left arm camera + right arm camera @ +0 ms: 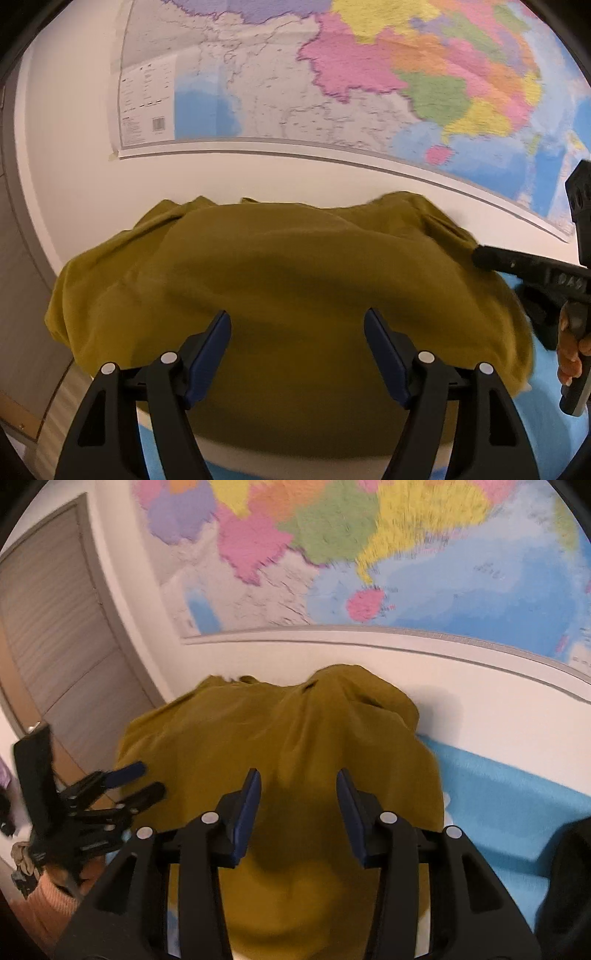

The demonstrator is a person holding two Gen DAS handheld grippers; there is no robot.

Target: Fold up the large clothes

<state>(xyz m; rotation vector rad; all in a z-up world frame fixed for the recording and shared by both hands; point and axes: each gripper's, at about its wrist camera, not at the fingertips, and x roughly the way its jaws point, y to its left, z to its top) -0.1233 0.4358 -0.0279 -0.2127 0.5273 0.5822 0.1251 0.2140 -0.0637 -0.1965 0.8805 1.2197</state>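
- The garment (pixel 280 280), mustard-coloured, lies bunched in the middle of both wrist views, on a pale worktop (pixel 288 173) with a blue surface (pixel 517 812) showing at its lower right in the right wrist view.
- A map (pixel 332 74) fills the top of both frames, behind the cloth.
- The left hand-held gripper (pixel 297 343) hangs over the near part of the cloth at the bottom centre of its frame, fingers spread wide, nothing between them.
- The right hand-held gripper (pixel 298 812) sits likewise at bottom centre of its own frame, jaws parted and empty, the cloth directly ahead and below.
- In the left wrist view, the right tool comes in from the right edge, its tip at the cloth's right side; whether it touches the fabric I cannot tell through the blur.
- The cloth's long axis runs left to right across the left wrist view, so each tool stands nearer its own end of it.
- In the right wrist view the heap rises to a peak in the upper middle, folds running away from the tool.
- My guess: the coming move is a pinch at each side edge, left tool reaching left, right tool reaching right, to spread the heap flat.
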